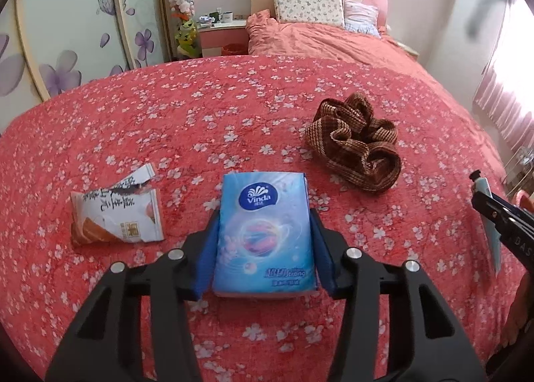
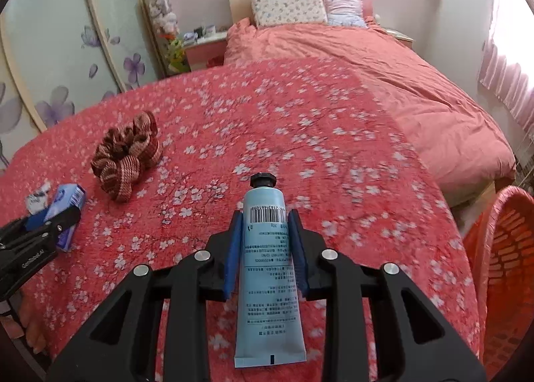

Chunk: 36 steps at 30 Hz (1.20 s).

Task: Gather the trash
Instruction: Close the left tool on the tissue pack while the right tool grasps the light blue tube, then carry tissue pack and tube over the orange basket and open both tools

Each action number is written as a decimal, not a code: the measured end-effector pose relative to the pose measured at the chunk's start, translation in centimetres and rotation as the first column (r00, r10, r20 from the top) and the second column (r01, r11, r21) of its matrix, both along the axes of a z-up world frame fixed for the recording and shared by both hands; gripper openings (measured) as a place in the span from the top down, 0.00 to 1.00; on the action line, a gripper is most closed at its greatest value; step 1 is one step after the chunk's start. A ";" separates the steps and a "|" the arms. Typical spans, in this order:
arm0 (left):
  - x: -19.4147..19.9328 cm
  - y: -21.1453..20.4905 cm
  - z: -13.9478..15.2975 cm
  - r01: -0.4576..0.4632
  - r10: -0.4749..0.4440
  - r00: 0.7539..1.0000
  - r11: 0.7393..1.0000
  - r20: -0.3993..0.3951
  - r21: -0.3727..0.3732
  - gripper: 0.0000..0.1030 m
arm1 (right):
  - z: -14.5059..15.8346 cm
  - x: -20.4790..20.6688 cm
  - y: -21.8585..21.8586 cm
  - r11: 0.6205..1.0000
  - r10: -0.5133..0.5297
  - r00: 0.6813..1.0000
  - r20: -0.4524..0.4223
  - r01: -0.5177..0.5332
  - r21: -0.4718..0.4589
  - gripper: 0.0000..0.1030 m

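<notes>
A blue Vinda tissue pack [image 1: 263, 241] sits between the blue pads of my left gripper [image 1: 265, 215], which is shut on its two long sides, low over the red floral tablecloth [image 1: 200, 108]. Left of it lies a torn, empty snack wrapper [image 1: 116, 215], white and orange. My right gripper [image 2: 265, 218] is shut on a light blue tube [image 2: 267, 281] with a black cap, held above the cloth. The right wrist view shows the left gripper [image 2: 63, 218] and the pack [image 2: 68, 198] at the left edge. The right gripper [image 1: 490, 211] shows at the right edge of the left wrist view.
A brown striped scrunchie [image 1: 357, 145] lies on the cloth between the two grippers. An orange lattice basket [image 2: 507, 268] stands beside the table at the right. Behind the table is a bed [image 2: 367, 58] with pink bedding, and a wardrobe with flower doors [image 1: 66, 48] stands at the left.
</notes>
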State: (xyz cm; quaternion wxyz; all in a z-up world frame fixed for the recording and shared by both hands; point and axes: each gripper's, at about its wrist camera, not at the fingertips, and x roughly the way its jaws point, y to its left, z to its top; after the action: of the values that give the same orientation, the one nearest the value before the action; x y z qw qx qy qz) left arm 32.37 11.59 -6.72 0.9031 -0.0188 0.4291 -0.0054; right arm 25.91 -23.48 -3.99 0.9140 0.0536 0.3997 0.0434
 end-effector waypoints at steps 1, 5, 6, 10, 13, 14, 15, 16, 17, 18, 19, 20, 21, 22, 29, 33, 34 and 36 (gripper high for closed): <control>-0.3 0.0 0.1 0.002 -0.002 1.000 1.000 0.007 -0.009 0.52 | 0.4 -0.5 -0.3 1.000 -0.006 1.000 0.018 0.006 0.009 0.73; -1.7 -0.6 0.4 0.024 -0.024 0.999 1.000 0.028 -0.006 0.52 | 2.0 -2.4 -1.3 0.999 -0.020 0.996 0.082 0.017 0.031 0.73; -2.0 -0.8 0.5 0.030 -0.030 0.999 1.000 0.034 -0.004 0.52 | 2.5 -2.8 -1.5 0.999 -0.022 0.995 0.099 0.019 0.035 0.73; -3.1 -1.7 1.4 0.048 -0.047 0.997 0.999 0.054 -0.012 0.52 | 3.9 -4.6 -2.3 0.997 -0.038 0.988 0.149 0.028 0.065 0.73; -3.8 -2.5 2.3 0.058 -0.056 0.996 0.998 0.071 -0.021 0.52 | 4.6 -5.4 -2.7 0.997 -0.043 0.984 0.172 0.033 0.065 0.73; -4.1 -2.8 2.7 0.064 -0.062 0.995 0.998 0.079 -0.023 0.52 | 4.9 -5.7 -2.8 0.997 -0.048 0.982 0.183 0.037 0.061 0.73; -4.3 -3.1 3.0 0.070 -0.067 0.994 0.997 0.087 -0.025 0.52 | 5.2 -6.1 -3.0 0.998 -0.051 0.980 0.194 0.041 0.056 0.73; -4.6 -3.5 3.5 0.080 -0.077 0.992 0.996 0.097 -0.029 0.52 | 5.4 -6.5 -3.0 0.998 -0.054 0.978 0.201 0.044 0.054 0.73; -4.8 -3.8 3.8 0.086 -0.082 0.991 0.996 0.103 -0.031 0.52 | 5.7 -6.9 -3.2 0.998 -0.061 0.975 0.213 0.051 0.049 0.73; -5.0 -4.3 4.2 0.093 -0.089 0.990 0.995 0.111 -0.032 0.52 | 5.9 -7.3 -3.4 0.997 -0.062 0.974 0.216 0.053 0.049 0.73; -5.2 -4.6 4.4 0.099 -0.094 0.989 0.995 0.115 -0.033 0.52 | 6.1 -7.5 -3.5 0.997 -0.067 0.973 0.223 0.057 0.051 0.73; -5.5 -5.2 4.9 0.110 -0.105 0.987 0.993 0.123 -0.036 0.52 | 6.4 -7.9 -3.9 0.996 -0.075 0.970 0.232 0.064 0.054 0.73; -5.7 -5.6 5.2 0.117 -0.111 0.985 0.992 0.130 -0.036 0.52 | 6.6 -8.2 -4.1 0.996 -0.079 0.968 0.238 0.068 0.055 0.73; -6.1 -6.3 5.8 0.132 -0.125 0.982 0.991 0.141 -0.037 0.52 | 6.9 -8.5 -4.5 0.996 -0.087 0.965 0.246 0.076 0.055 0.73; -7.7 -10.5 8.8 0.215 -0.203 0.960 0.976 0.194 -0.038 0.52 | 8.2 -10.7 -7.1 0.989 -0.145 0.947 0.288 0.129 0.072 0.73; -8.7 -13.6 9.9 0.271 -0.258 0.942 0.962 0.214 -0.037 0.52 | 8.5 -11.9 -8.9 0.982 -0.185 0.934 0.306 0.169 0.080 0.73; -8.9 -14.5 10.2 0.288 -0.274 0.937 0.957 0.219 -0.037 0.52 | 8.5 -12.2 -9.3 0.981 -0.192 0.932 0.308 0.176 0.079 0.73; -9.4 -16.3 10.6 0.320 -0.304 0.925 0.947 0.227 -0.036 0.52 | 8.6 -12.8 -10.4 0.976 -0.218 0.923 0.317 0.203 0.080 0.73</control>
State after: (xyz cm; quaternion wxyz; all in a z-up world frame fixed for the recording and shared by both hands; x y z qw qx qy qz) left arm 22.98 -4.70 3.93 0.9310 0.0177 0.3240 -0.1669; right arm 13.06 -33.93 4.58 0.9651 0.1089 0.2350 -0.0376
